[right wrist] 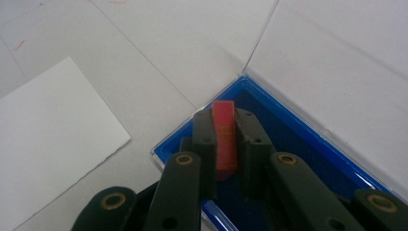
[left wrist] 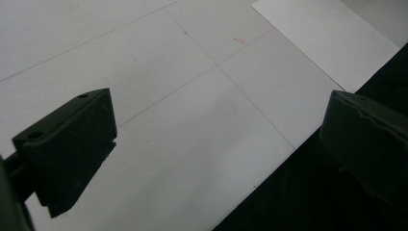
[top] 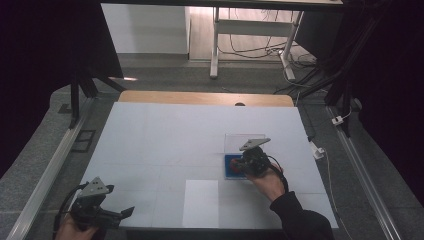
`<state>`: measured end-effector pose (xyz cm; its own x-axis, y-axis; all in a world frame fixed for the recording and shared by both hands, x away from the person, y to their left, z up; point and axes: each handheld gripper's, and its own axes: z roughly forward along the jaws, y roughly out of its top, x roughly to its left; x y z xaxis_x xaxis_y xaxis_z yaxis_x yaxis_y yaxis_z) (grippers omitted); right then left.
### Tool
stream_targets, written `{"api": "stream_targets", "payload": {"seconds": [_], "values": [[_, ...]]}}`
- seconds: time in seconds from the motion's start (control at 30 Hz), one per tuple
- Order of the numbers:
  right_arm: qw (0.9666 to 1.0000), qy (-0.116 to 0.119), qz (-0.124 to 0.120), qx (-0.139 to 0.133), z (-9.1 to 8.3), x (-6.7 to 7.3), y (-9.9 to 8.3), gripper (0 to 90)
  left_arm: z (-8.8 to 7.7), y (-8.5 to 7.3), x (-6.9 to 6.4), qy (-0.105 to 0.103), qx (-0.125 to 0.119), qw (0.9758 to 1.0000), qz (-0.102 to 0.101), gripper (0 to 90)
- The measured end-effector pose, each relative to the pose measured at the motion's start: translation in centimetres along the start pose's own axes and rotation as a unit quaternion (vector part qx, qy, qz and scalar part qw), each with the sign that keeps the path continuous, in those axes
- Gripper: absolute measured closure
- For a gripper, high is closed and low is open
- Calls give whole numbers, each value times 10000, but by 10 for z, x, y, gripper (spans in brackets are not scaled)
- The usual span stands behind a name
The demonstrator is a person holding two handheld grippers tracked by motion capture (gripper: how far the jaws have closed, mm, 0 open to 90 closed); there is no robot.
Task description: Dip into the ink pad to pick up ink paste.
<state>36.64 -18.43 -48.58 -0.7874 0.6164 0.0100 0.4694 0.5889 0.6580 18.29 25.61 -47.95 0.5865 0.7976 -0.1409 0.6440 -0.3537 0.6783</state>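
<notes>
A small red block [right wrist: 224,139] with a yellow mark on its face is pinched between the jaws of my right gripper [right wrist: 223,115], which is shut on it. The block hangs over the blue inside of a shallow case [right wrist: 293,139] whose clear lid [right wrist: 337,72] stands open behind it. In the high view this case [top: 228,165] lies right of the table's middle, with the right gripper [top: 246,165] over it. My left gripper [top: 125,212] rests by the front left edge of the table, its jaws [left wrist: 219,120] wide apart with nothing between them.
A white sheet of paper [top: 201,202] lies at the front edge between the two hands; it also shows as a white sheet [right wrist: 48,130] left of the case. The white table top [top: 165,135] ends in a wooden strip at the back. Dark floor drops off past the front edge [left wrist: 298,192].
</notes>
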Motion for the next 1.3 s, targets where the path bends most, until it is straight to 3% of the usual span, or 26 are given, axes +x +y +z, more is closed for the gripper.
{"api": "stream_targets", "payload": {"seconds": [0.23, 0.3, 0.4, 0.67, 0.8, 0.93, 1.3], "values": [[9972, -416, -584, 195, 2, 20, 4, 811, 1, 1, 0, 19, 35, 10000, 1, 0], [9967, -456, -631, 215, 3, 21, 4, 812, 1, 1, 0, 21, 34, 10000, -2, 0], [9986, -292, -409, 140, 2, 15, 3, 812, 1, 1, 0, 18, 40, 10000, -2, 0], [9999, 71, 72, -15, 2, -2, -1, 812, 1, 0, 0, 15, 42, 10000, -8, 0], [10000, -32, -36, 15, 2, 2, 0, 812, 1, 1, 0, 16, 45, 10000, -8, 0], [9991, -270, -317, 45, 2, 13, 0, 811, 1, 1, 0, 17, 43, 10000, 3, 0], [9998, -143, -158, -6, 0, 7, 0, 806, 0, 0, 1, -10, 10, 10000, -41, 0]]}}
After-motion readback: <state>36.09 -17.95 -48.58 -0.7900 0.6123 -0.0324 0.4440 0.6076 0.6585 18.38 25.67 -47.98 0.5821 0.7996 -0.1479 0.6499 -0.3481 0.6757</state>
